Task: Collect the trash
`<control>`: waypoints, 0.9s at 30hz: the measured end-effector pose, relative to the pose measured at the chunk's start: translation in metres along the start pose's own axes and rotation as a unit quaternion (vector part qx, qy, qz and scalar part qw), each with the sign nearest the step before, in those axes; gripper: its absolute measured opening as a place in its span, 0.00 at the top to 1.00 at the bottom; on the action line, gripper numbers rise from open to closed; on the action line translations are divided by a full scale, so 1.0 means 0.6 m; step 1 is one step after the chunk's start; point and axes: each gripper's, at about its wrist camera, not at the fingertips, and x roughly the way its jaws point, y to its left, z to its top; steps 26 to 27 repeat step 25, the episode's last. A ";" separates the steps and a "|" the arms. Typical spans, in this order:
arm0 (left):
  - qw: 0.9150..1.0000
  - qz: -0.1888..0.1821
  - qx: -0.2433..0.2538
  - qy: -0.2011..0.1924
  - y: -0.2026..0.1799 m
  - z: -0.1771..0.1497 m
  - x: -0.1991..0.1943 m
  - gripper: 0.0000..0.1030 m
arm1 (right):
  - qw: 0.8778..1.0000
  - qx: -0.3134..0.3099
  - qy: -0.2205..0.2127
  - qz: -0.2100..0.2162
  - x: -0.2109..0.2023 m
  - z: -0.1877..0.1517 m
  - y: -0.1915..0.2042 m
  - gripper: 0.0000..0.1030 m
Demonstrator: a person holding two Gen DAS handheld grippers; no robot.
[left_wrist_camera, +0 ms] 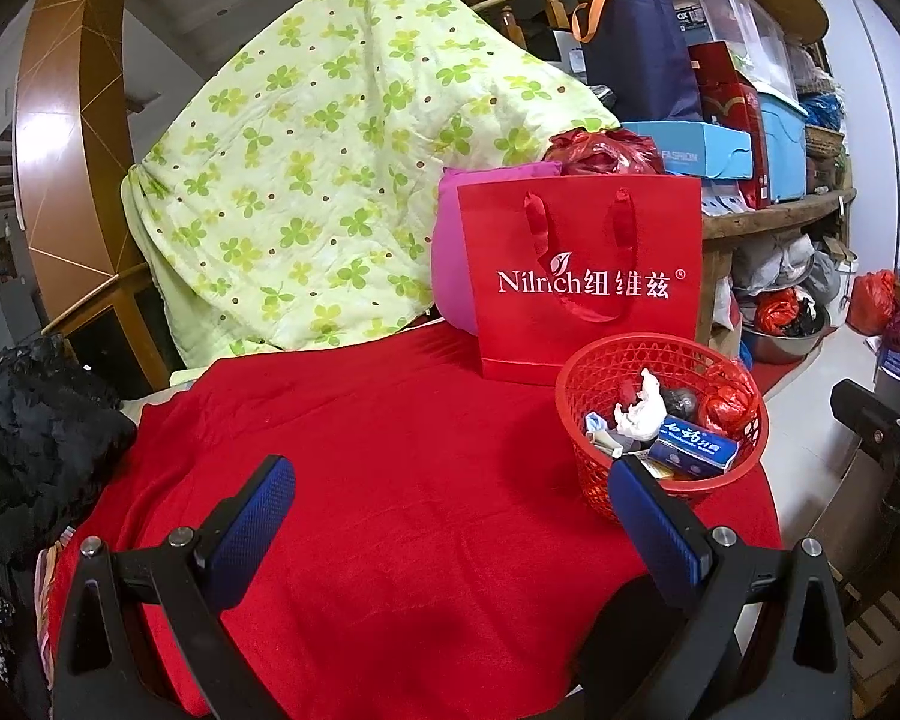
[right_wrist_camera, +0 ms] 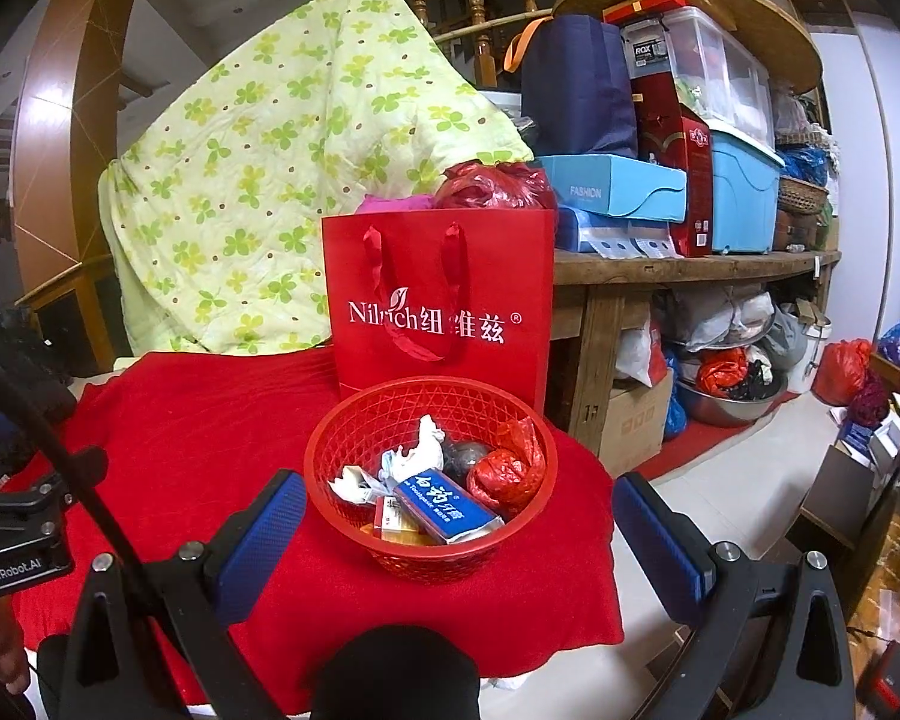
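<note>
Red cloth covers the surface [left_wrist_camera: 390, 450]. On it, a red plastic mesh basket [right_wrist_camera: 354, 420] holds crumpled paper, a blue toothpaste box [right_wrist_camera: 447, 504] and a red wrapper, just before a red paper gift bag [right_wrist_camera: 438, 300]. Left tool [left_wrist_camera: 450, 510] and right tool [right_wrist_camera: 459, 528] both stand wide open, empty.

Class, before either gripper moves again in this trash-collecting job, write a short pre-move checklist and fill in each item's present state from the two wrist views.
1. Left gripper open, holding nothing: ok.
2. Right gripper open, holding nothing: ok.
3. Red basket upright on the red cloth: ok.
4. Trash inside basket, including toothpaste box and crumpled tissue: ok.
5. Loose trash left on the cloth: none seen; ok.
6. Red gift bag upright behind basket: ok.
</note>
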 end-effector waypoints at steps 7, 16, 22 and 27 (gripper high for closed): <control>1.000 -0.002 0.005 0.000 -0.004 -0.001 0.002 0.00 | 1.000 0.000 0.003 -0.001 0.001 -0.003 -0.002 0.00; 1.000 -0.007 0.011 0.002 -0.005 -0.008 0.007 0.00 | 1.000 0.008 0.016 0.005 0.015 -0.013 0.000 0.00; 1.000 -0.007 0.003 -0.001 0.011 -0.016 0.017 0.00 | 1.000 0.008 0.028 0.002 0.033 -0.017 0.013 0.00; 1.000 -0.009 -0.007 0.003 0.028 -0.023 0.029 0.00 | 0.999 0.006 0.033 0.005 0.044 -0.017 0.023 0.00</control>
